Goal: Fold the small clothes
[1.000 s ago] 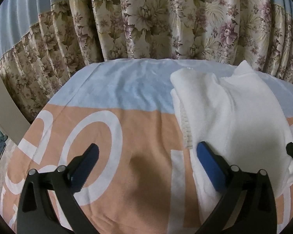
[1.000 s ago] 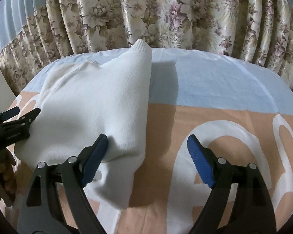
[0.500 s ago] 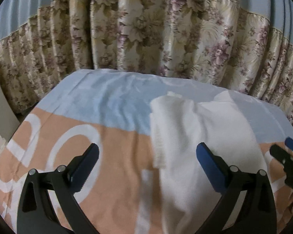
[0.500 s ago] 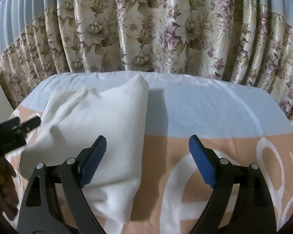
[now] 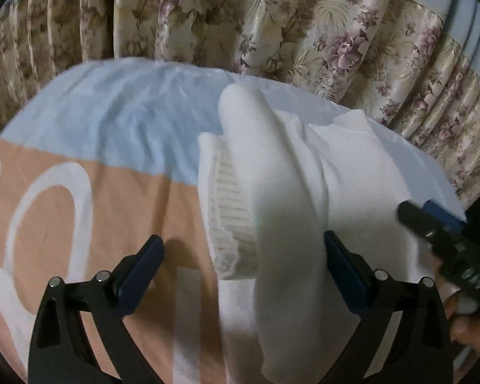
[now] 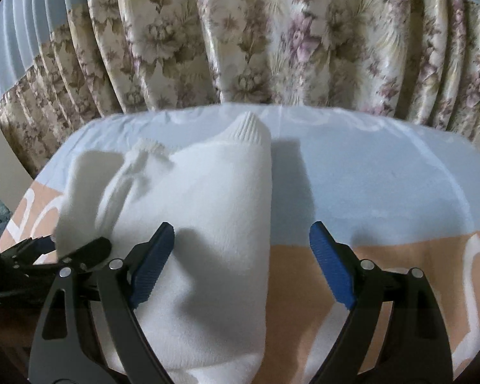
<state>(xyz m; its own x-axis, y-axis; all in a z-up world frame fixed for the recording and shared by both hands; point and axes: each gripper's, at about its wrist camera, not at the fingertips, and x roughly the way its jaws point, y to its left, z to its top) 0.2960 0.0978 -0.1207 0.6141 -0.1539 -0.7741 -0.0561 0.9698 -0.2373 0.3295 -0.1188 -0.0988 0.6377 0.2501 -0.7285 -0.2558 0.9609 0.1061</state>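
Note:
A white knit sweater (image 5: 291, 198) lies folded into a long bundle on the table, its ribbed cuff (image 5: 230, 211) facing left. It also shows in the right wrist view (image 6: 201, 217), with a ribbed corner (image 6: 249, 128) at the far end. My left gripper (image 5: 243, 268) is open and empty above the sweater's near left part. My right gripper (image 6: 240, 262) is open and empty above the sweater's right edge. The right gripper's tip shows at the right of the left wrist view (image 5: 432, 220). The left gripper's tip shows at the left of the right wrist view (image 6: 76, 252).
The table wears a cloth (image 6: 384, 192) that is light blue at the far side and orange with white letters at the near side. Floral curtains (image 6: 272, 38) hang close behind the table. A pale panel (image 6: 3, 160) stands at the left.
Both grippers have moved forward and closer over the sweater, which now looks larger in both views. The left view has swung left to right. Both grippers stay open.

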